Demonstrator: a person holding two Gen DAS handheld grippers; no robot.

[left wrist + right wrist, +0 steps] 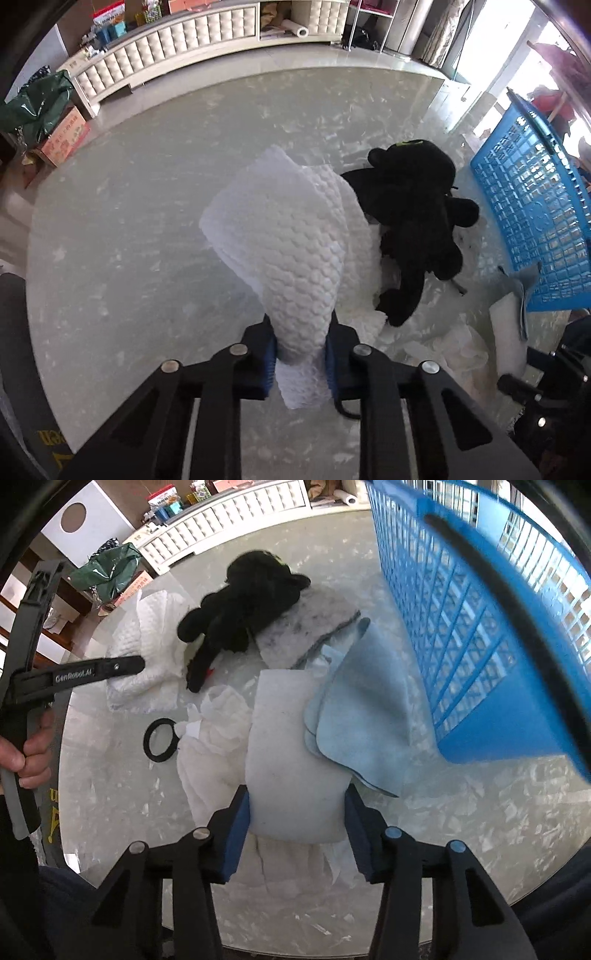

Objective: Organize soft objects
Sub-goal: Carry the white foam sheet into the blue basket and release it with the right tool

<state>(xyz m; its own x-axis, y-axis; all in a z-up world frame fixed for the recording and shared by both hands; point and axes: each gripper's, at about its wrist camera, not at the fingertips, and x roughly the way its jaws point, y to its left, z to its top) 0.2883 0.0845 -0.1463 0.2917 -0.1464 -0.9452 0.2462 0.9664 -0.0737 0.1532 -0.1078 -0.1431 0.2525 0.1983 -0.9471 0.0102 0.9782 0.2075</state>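
My left gripper (301, 350) is shut on a white quilted cloth (288, 236) and holds it up over the glass table (129, 221). A black plush toy (413, 218) lies just right of it, also in the right wrist view (240, 609). My right gripper (297, 827) is shut on a white sponge pad (291, 760). A light blue cloth (362, 716) overlaps the pad's right edge. A grey-white towel (314, 627) and crumpled white cloth (218, 731) lie around it. The blue basket (480, 627) stands on the right, also in the left wrist view (535, 206).
A black ring (160, 740) lies on the table left of the crumpled cloth. The left gripper's body (92, 670) and the hand holding it show at the left. A padded white counter (166, 48), a green bag (37, 107) and a cardboard box (62, 140) stand beyond the table.
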